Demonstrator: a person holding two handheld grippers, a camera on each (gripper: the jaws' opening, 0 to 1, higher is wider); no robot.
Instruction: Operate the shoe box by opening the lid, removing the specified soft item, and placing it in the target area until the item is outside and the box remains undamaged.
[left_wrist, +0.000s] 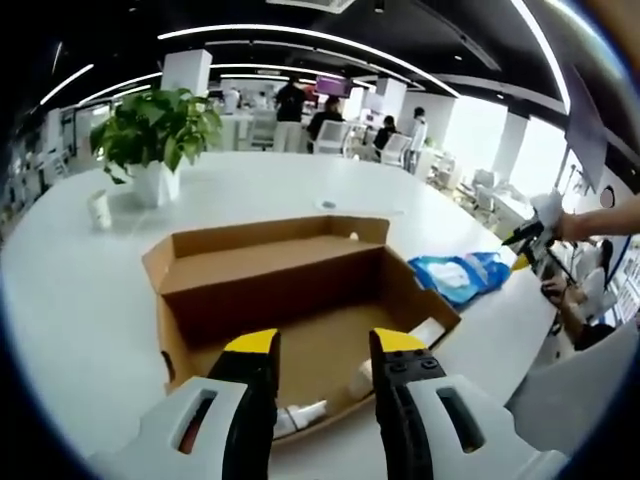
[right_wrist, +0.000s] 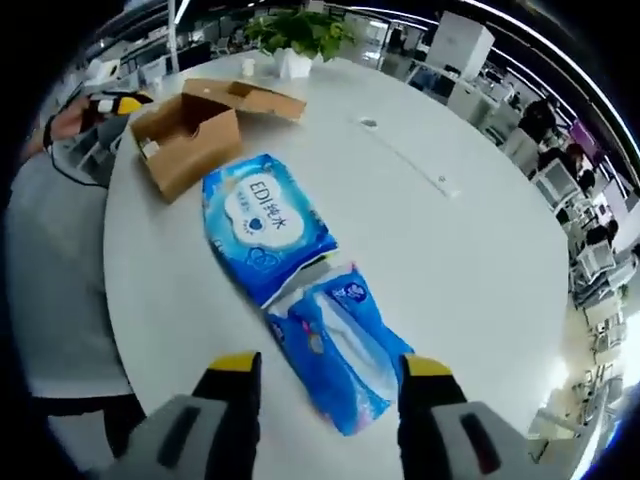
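Left gripper (left_wrist: 323, 350): yellow-tipped jaws are held apart with nothing between them, poised above the near wall of the shoe box (left_wrist: 300, 300). Box: brown cardboard, lid folded back toward the far side, interior exposed; small white bits are seen against the near inner wall. Box is set near the near edge of the white round table (left_wrist: 80, 300).

Right gripper (right_wrist: 325, 375): jaws are spread wide and released; the lower blue soft pack (right_wrist: 340, 350) lies on the table between and just beyond the fingertips, not gripped. A second blue-and-white wipes pack (right_wrist: 262, 225) lies touching it on the far side, toward the box (right_wrist: 185, 135). Both packs are outside the box, toward the table's edge beside it; in the left gripper view they (left_wrist: 460, 275) are seen to the right of the box.

Potted plant (left_wrist: 155, 135) and a small white cup (left_wrist: 99, 208) are placed toward the far left edge of the table.
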